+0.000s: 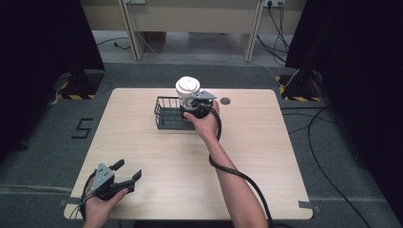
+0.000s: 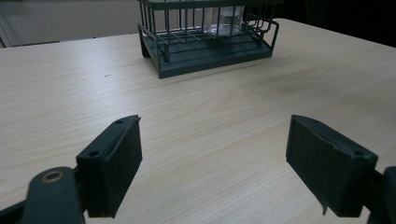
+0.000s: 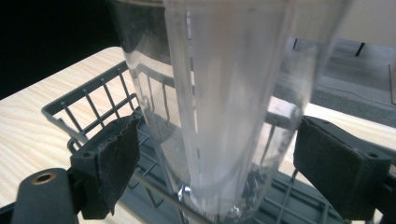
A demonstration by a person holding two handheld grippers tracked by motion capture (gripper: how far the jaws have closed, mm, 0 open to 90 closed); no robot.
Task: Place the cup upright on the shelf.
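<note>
The right gripper (image 1: 192,105) stands with its jaws wide on either side of the clear cup (image 3: 224,116), not pressing it, so the cup seems to rest on its own in the right end of the wire basket (image 1: 166,114), near the table's (image 1: 142,161) far edge. The left gripper (image 1: 128,173) idles wide open at the near left corner, well clear, with bare table all round.

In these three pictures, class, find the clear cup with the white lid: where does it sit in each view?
High view: the cup stands at the basket's right end, top centre, by the right gripper.
Left gripper view: its clear base shows behind the bars, top centre.
Right gripper view: its clear wall rises mid-picture, between the open jaws.
Shared landmark: the dark wire basket.
</note>
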